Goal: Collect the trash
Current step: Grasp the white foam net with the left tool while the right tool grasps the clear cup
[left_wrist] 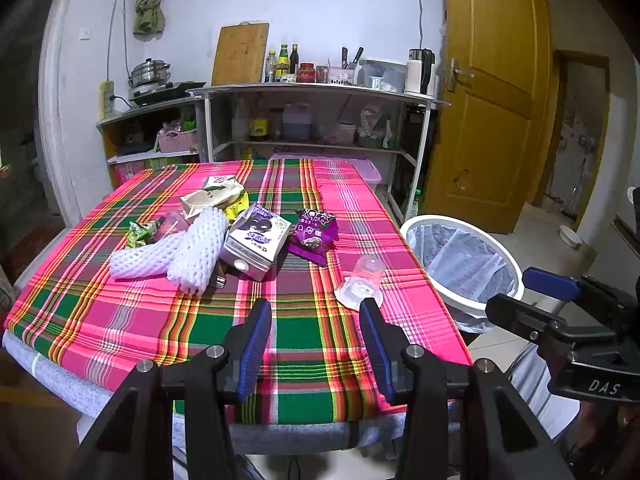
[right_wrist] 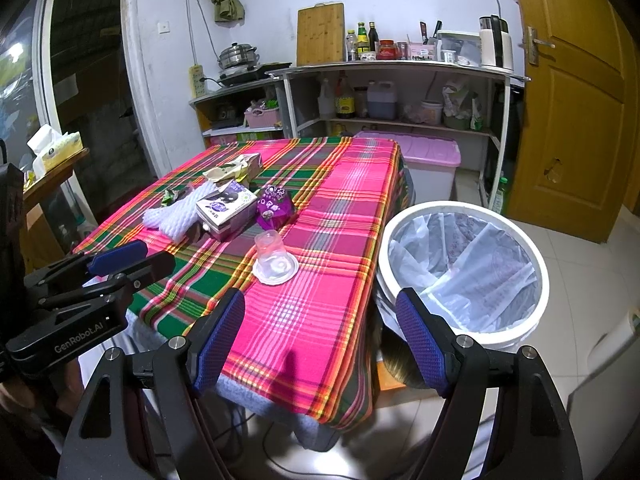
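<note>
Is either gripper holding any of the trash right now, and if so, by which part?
Nothing is held. The left gripper and right gripper both stand open and empty above the pink plaid tablecloth; the clear plastic cup lies untouched on it.

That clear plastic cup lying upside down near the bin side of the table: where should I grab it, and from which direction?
Probably grip the clear plastic cup across its narrow upturned base, coming from above with the right tool, which is open and nearest. The cup stands mouth-down on the plaid tablecloth, so its wide rim lies flush with the cloth, while the raised base stands free and apart from the other trash.
</note>
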A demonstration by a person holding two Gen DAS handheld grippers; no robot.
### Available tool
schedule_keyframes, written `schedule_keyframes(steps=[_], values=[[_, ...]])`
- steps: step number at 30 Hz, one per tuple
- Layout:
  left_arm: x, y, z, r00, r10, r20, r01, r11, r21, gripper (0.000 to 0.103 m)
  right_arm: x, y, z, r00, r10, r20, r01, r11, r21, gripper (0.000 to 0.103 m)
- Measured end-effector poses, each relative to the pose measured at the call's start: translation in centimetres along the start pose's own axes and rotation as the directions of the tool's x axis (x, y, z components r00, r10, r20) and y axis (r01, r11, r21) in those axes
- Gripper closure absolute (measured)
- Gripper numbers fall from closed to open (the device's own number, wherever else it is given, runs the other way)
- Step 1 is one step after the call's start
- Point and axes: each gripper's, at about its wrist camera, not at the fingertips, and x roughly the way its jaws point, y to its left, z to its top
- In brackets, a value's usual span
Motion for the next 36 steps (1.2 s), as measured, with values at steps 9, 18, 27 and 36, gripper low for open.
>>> schedule_keyframes(steps=[9,18,27,36], values=[[-0.1,0.1,0.0,1.0,0.0,0.001,0.0,1.0,0.001,0.058,0.1,0.1,-0.1,1.0,0.0,-0.001,0.0,1.0,-0.001,0.025],[-0.1,0.1,0.0,1.0,-0.001,0.0,0.001,1.0,0.001,0.057,0.2,0.1,-0.1,1.0,-0.001,-0.001,0.001,1.0,0.0,0.025],[0.4,0.8,-0.2,1.0,0.001,-0.013,-0.001,1.0,-0.015,0.058,1.1,0.8,-0.3,0.999,0.038,-0.016,-0.038,0.999,-0.007,0.025],[2.1,4.8,0.0,0.999,0.041,-0.018,-0.042,0.994,-0.098,0.058,4.9,2.3,0.9,0.994,0.076,-0.079,-0.082,0.994,-0.074,0.025]])
